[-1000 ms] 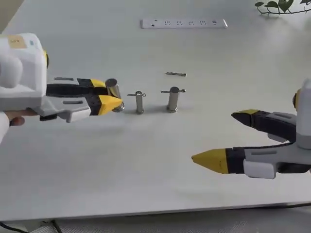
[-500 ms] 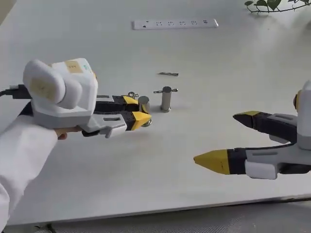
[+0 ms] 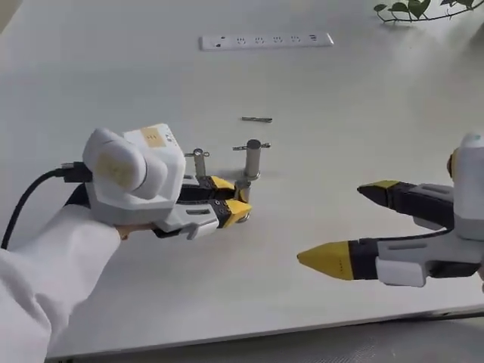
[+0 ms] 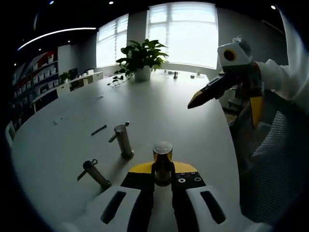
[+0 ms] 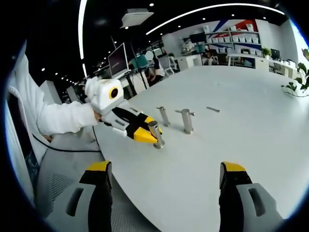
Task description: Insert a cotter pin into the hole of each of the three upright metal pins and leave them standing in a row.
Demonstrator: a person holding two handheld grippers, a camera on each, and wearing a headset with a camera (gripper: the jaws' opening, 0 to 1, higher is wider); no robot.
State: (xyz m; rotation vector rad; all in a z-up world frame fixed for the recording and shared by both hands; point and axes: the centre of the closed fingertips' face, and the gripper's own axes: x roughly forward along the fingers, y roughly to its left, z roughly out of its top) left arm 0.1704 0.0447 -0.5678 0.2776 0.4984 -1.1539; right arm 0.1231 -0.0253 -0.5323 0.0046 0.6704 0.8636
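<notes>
Left gripper (image 3: 240,203) jaws clamped on one upright metal pin (image 4: 162,157) on the desk (image 3: 340,98).
The jaws hide its lower shaft. Left of them stand a second pin (image 4: 124,141) and a third pin (image 4: 96,173), each cottered; a loose cotter pin (image 3: 256,119) lies beyond. The right gripper (image 3: 331,224) hovers well clear by the desk edge, jaws wide apart, empty.

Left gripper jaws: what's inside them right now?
An upright metal pin, clamped by the left gripper; its capped top shows above the jaws. The shaft lower down, and any hole in it, is covered by the jaws.
</notes>
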